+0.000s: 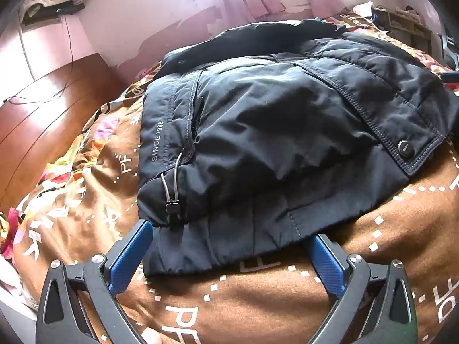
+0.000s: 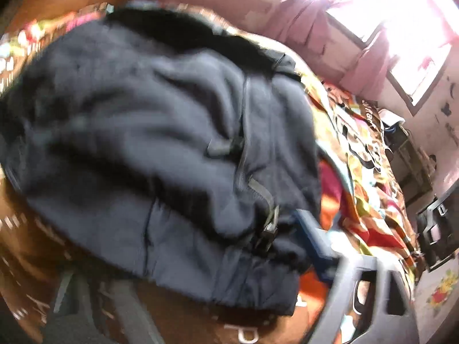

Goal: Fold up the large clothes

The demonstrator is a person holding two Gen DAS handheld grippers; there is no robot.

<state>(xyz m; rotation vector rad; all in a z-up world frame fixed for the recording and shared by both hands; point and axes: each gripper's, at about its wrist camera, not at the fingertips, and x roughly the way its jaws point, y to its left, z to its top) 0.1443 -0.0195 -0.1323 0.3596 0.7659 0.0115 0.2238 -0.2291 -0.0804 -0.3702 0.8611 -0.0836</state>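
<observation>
Jacket: dark navy padded jacket (image 1: pixel 272 132) lies folded into a bulky bundle on a bed, its hem toward the cameras.
Jacket details: white lettering "SINCE 1968" runs up one side panel; a grey elastic drawcord (image 1: pixel 172 183) with a black toggle hangs at the hem corner; a black snap button (image 1: pixel 405 146) sits on a stitched flap.
Bedding: brown blanket (image 1: pixel 258 301) with white dashed lines and letters lies under the jacket, and a bright multicoloured quilt (image 2: pixel 370 177) shows beyond it.
Left gripper: left gripper (image 1: pixel 229 258) has its blue fingers spread wide either side of the jacket's near hem, fabric between them, not squeezed.
Right gripper: right gripper (image 2: pixel 200 261) is badly blurred; one blue finger (image 2: pixel 309 238) lies against the jacket's edge, the other is hidden, so its grip cannot be told.
Room: pink wall (image 1: pixel 129 28), bright window, wooden headboard (image 1: pixel 48 120).
</observation>
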